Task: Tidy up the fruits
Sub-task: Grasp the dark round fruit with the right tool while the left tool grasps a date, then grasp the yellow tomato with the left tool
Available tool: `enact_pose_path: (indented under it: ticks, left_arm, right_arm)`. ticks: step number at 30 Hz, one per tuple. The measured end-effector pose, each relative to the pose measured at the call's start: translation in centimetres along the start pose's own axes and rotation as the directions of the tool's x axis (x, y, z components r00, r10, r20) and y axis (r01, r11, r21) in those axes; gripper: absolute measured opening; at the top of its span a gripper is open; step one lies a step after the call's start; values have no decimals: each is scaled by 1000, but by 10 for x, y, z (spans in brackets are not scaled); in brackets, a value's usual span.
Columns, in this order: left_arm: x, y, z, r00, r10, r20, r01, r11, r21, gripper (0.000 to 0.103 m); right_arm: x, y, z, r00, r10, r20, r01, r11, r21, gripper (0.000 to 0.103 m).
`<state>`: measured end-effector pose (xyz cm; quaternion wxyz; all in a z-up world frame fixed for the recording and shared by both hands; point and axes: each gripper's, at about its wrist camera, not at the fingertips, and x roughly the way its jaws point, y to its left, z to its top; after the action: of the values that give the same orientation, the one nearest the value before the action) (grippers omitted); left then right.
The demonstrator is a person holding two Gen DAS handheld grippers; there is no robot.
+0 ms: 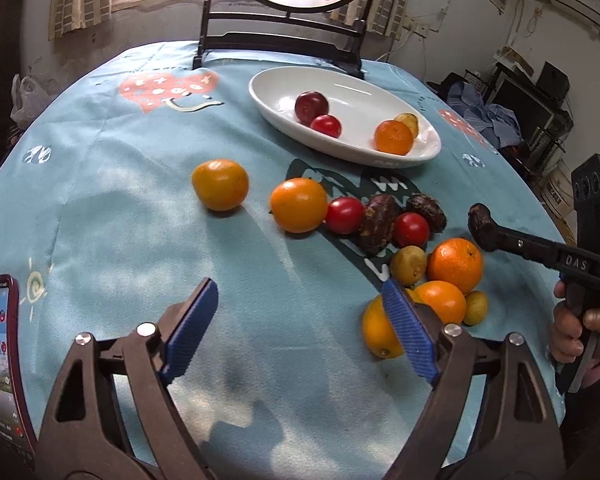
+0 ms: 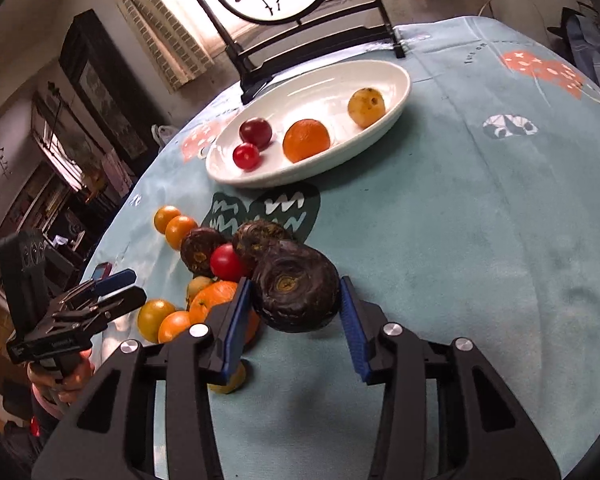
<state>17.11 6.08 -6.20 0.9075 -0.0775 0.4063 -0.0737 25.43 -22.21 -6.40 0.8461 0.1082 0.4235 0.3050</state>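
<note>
The right gripper (image 2: pixel 296 304) pinches a dark brown fruit (image 2: pixel 296 292) between its blue pads, lifted near the fruit pile (image 1: pixel 400 240). To finish well, I'd carry it level to the far white dish (image 2: pixel 396 96) and lower it into bare space before letting go. The left gripper (image 1: pixel 300 320) hangs spread and empty over the cloth, left of the pile.

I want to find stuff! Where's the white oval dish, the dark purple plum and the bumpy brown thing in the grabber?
white oval dish (image 2: pixel 400 92): right wrist view, bare rim.
dark purple round plum (image 1: pixel 311 106): left wrist view, its middle.
bumpy dark brown water chestnut (image 2: pixel 296 292): right wrist view, its front face.
</note>
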Motion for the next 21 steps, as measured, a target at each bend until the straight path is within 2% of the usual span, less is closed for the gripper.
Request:
enact_pose_path:
  ticks: [4, 10, 13, 17, 21]
  left_arm:
    - [-10, -19, -4, 999, -49, 22, 45, 989, 137, 65]
    - [-20, -37, -17, 995, -104, 1, 99, 946, 308, 64]
    - [-21, -44, -23, 987, -155, -35, 157, 922, 355, 64]
    - [-14, -57, -27, 987, -145, -70, 161, 900, 405, 64]
    - [-3, -66, -24, 986, -136, -96, 164, 895, 414, 48]
  right_arm:
    - [-4, 1, -2, 1000, 13, 11, -13, 1000, 5, 44]
    - [-4, 2, -1, 1000, 7, 8, -7, 1000, 4, 44]
    - [-5, 1, -2, 1000, 6, 7, -6, 1000, 0, 44]
    - [-3, 1, -2, 1000, 5, -5, -5, 1000, 1, 44]
    - [-4, 2, -3, 1000, 5, 0, -5, 1000, -5, 44]
